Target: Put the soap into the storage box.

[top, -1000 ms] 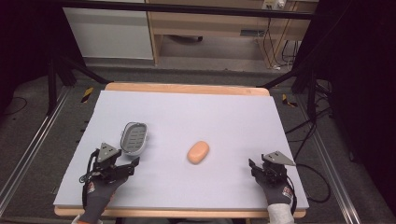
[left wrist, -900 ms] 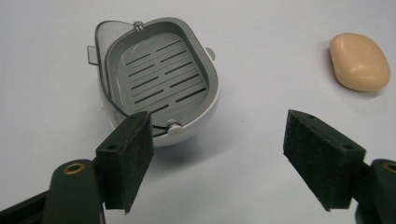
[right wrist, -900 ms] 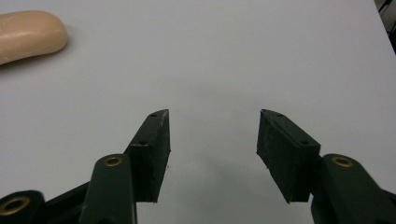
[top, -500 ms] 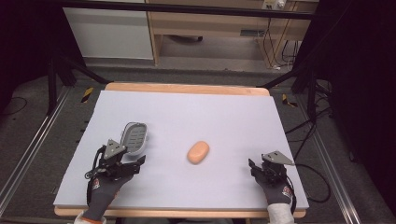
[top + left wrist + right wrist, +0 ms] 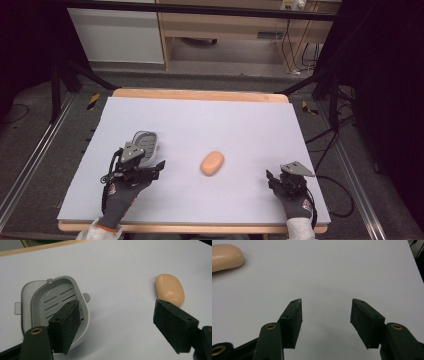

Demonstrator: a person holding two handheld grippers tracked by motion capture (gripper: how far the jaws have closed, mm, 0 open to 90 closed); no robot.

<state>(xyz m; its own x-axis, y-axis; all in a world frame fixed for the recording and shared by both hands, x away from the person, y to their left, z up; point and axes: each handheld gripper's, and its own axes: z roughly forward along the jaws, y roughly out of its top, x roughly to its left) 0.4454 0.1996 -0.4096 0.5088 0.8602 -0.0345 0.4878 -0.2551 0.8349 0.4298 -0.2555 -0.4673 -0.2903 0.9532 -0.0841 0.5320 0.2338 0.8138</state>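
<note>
Soap (image 5: pixel 212 163): one; soap dish (image 5: pixel 147 145): one.

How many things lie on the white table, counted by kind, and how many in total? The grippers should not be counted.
Soap dish, grey: 1
Soap bar, peach-coloured: 1
Total: 2

Lab/test rig: black frame (image 5: pixel 65 80), floor rails (image 5: pixel 30 165), loose cables (image 5: pixel 295 50), workbench (image 5: pixel 200 95).
</note>
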